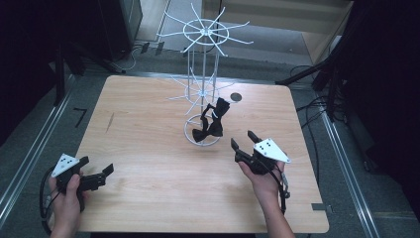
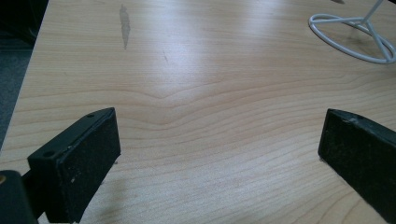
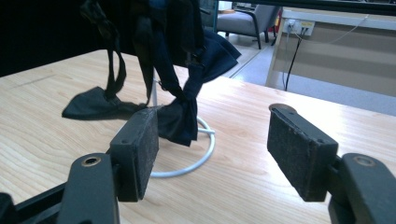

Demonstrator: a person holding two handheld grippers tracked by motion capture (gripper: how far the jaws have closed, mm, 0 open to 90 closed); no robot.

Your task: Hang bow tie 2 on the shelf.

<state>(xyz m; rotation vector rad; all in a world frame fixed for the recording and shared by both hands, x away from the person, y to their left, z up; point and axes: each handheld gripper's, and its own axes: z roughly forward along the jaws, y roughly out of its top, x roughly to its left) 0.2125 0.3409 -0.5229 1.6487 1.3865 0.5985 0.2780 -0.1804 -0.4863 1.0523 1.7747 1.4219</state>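
1. Near the middle of the counter (image 1: 148, 163), a dark bow tie (image 1: 210, 121) hangs from the lower tier of a white wire stand (image 1: 202, 74), its lower end draped onto the stand's ring base (image 1: 188, 134).
2. From the right gripper view the bow tie (image 3: 182, 70) is dark navy, with straps hanging down and one fabric end lying flat on the wood beside the ring base (image 3: 205, 154).
3. The stand has two tiers of radiating wire arms on a thin upright post; the upper tier rises well above the counter.
4. The right tool (image 1: 243, 139), held in the person's right hand (image 1: 265, 181), sits near the stand's right side with its jaws spread apart and nothing between them; its jaws point toward the bow tie.
5. The left tool (image 1: 99, 168), held in the left hand (image 1: 67, 196) at the counter's near left corner, is well apart from the stand, its jaws wide open and empty.
6. A small dark round disc (image 1: 236, 96) lies on the counter behind the stand.
7. A dark streak (image 2: 124, 23) marks the wood on the left part.
8. No readable writing or brand shows on any item; the grey plates on the tools carry only small dots.
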